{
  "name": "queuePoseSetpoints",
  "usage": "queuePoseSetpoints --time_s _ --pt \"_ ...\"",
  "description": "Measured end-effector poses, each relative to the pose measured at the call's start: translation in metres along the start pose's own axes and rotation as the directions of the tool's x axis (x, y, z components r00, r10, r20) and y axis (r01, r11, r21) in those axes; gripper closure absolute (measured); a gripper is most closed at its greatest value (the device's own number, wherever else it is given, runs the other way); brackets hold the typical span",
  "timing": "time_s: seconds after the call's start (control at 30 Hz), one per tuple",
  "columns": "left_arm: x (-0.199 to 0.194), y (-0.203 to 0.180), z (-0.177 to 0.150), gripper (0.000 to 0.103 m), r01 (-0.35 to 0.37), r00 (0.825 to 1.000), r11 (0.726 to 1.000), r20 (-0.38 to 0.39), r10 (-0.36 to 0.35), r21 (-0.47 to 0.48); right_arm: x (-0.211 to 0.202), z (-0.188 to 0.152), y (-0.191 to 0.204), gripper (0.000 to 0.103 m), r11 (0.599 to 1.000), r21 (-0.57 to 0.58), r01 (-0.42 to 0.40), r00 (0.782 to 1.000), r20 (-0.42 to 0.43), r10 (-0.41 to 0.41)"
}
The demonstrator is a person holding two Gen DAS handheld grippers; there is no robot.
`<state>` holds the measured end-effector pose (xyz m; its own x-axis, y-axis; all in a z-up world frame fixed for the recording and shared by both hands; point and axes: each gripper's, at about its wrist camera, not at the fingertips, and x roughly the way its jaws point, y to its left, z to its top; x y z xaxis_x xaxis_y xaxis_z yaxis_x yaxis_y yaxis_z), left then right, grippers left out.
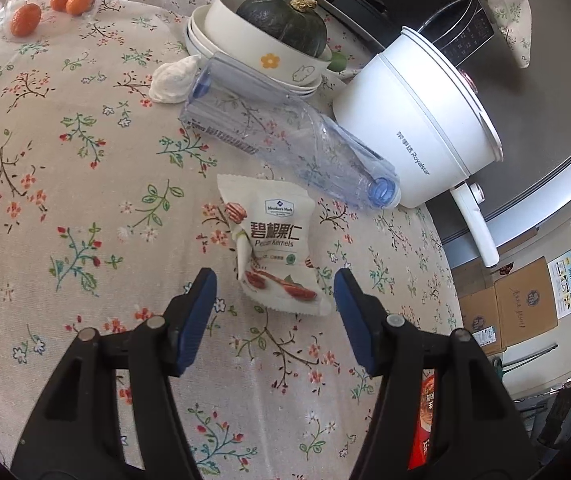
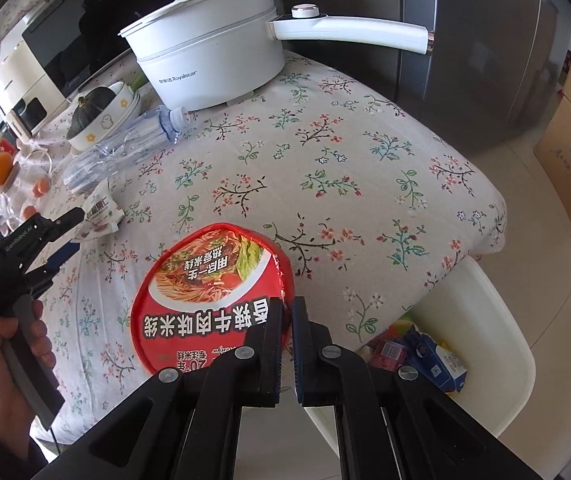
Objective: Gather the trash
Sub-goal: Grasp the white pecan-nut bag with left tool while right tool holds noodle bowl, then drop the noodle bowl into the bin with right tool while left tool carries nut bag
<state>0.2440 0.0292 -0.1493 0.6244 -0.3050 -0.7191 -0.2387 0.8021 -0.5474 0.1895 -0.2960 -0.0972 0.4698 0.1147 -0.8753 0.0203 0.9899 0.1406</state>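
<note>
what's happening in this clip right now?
A person with a handheld gripper in each hand is clearing trash off a floral-cloth table. The right gripper is shut on the rim of a red instant noodle bowl, near the table edge above a white bin that already holds wrappers. The left gripper is open, its fingers either side of a pecan kernel packet. An empty plastic bottle and a crumpled tissue lie untouched.

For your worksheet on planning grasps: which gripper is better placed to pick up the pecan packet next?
Left. The left gripper is open, with the pecan packet just ahead between its fingers. The right gripper is already shut on the noodle cup.
</note>
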Motion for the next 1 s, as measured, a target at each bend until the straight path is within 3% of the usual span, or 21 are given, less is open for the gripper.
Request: queuePoseSetpoints --time_s 0.13,0.23,0.6,1.0 --pt "0.008 0.007 -0.003 0.089 -0.038 0.999 0.999 -0.021 0.038 -0.023 -0.003 -0.001 -0.008 0.098 1.0 0.004 0.013 1.0 0.003 -0.013" --pt "0.001 0.01 0.001 0.098 -0.037 0.999 0.999 0.01 0.037 0.0 -0.009 -0.004 -0.016 0.098 1.0 0.016 0.021 1.0 0.009 -0.021" --pt "-0.044 -0.021 -0.01 0.101 0.006 1.0 0.976 -0.031 0.001 0.216 -0.05 -0.021 -0.046 0.098 0.997 0.062 0.04 0.998 0.056 -0.043" --pt "-0.079 -0.077 -0.082 0.101 0.11 0.989 0.871 -0.142 -0.047 0.479 -0.077 -0.062 -0.095 0.098 0.985 0.131 0.113 0.992 0.048 -0.12"
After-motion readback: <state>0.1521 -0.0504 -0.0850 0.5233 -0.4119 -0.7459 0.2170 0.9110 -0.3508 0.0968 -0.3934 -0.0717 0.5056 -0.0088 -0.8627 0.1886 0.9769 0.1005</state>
